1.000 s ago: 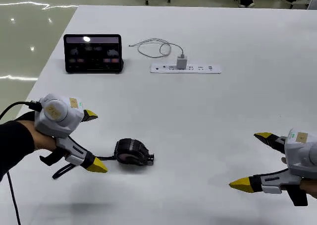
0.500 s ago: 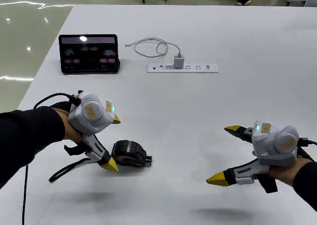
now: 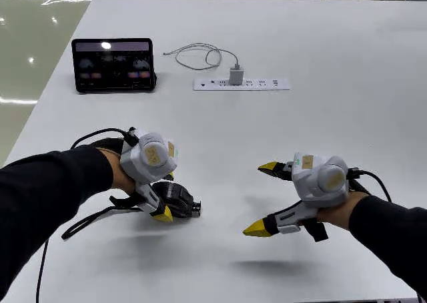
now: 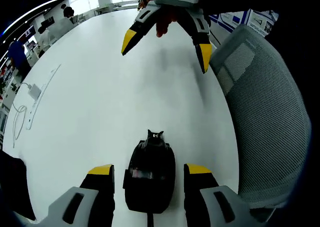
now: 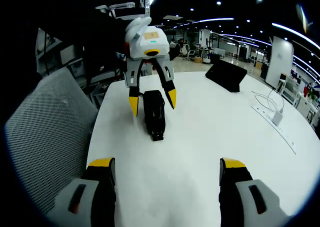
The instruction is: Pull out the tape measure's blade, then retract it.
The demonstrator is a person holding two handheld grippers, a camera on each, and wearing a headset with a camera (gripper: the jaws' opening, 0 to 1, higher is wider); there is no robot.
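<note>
Nearest, off the table's near edge in the left gripper view: grey mesh-backed chair.

Near left on the smooth white tabletop: black rubber-cased tape measure, lying flat, small metal blade hook at its right end, no blade drawn out. Sits between the yellow-tipped jaws of the white left gripper. Left gripper view: a gap on each side of the case, so jaws released, not yet clamped. A second ago stood off to the left of the case; now straddles it. Reads as the grasp-the-case step, with the clench to come.

Near right: white right gripper, yellow tips spread wide, released, holding nothing, well apart from the tape measure. Has come in from the table's right side toward the middle over the same second, jaws now facing the hook end. Likely lining up to pinch the hook and pull.

Pull-out not begun, retract not begun. Small hook, easy to miss. Risk of the case sliding on the smooth top under a weak clamp.

Far, past bare tabletop: long white power strip with a white charger plug in it and a thin white cable looped behind. Far left: black tablet propped upright, screen lit. No change there.
</note>
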